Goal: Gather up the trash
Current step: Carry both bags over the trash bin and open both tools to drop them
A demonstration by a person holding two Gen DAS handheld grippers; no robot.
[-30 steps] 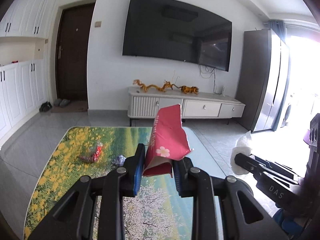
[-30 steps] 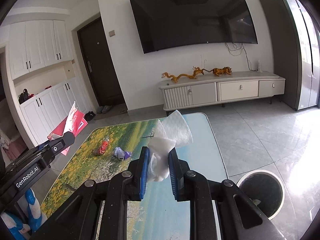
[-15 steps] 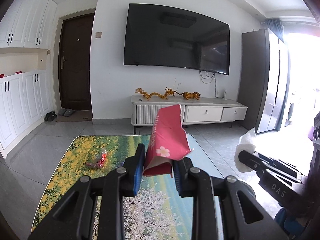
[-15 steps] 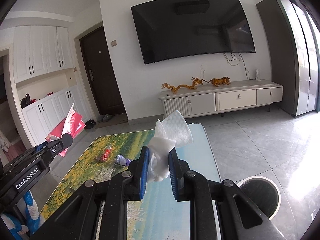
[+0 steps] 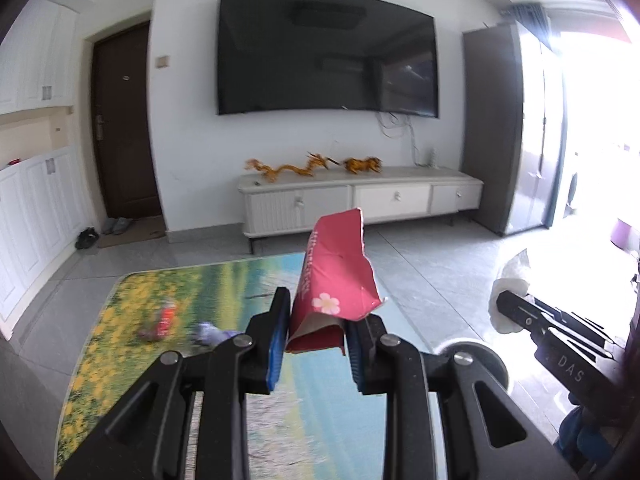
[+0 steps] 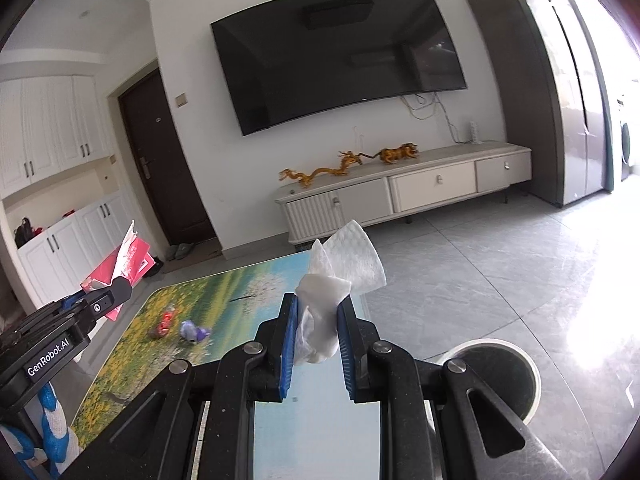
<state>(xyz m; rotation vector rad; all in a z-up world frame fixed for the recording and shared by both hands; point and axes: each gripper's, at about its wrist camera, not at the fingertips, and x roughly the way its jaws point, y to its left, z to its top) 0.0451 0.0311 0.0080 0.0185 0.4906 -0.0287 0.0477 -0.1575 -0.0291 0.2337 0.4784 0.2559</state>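
Note:
My left gripper (image 5: pixel 316 324) is shut on a torn red paper package (image 5: pixel 336 280) with a white flower print, held above the table. It also shows in the right wrist view (image 6: pixel 120 266) at the left. My right gripper (image 6: pixel 316 320) is shut on a crumpled white tissue (image 6: pixel 340 272), also seen in the left wrist view (image 5: pixel 510 284) at the right. A red wrapper (image 6: pixel 166 318) and a purple wrapper (image 6: pixel 194 331) lie on the landscape-printed table (image 6: pixel 224 300). A round white-rimmed bin (image 6: pixel 496 376) stands on the floor right of the table.
A white TV cabinet (image 6: pixel 400 192) with golden dragon figures stands against the far wall under a large TV (image 6: pixel 340 56). A dark door (image 6: pixel 160 160) and white cupboards are at the left. Grey tile floor (image 6: pixel 500 264) lies to the right.
Both grippers have tilted up and shifted right, still holding their items. The bin now shows larger in the right wrist view; the table looks farther and lower.

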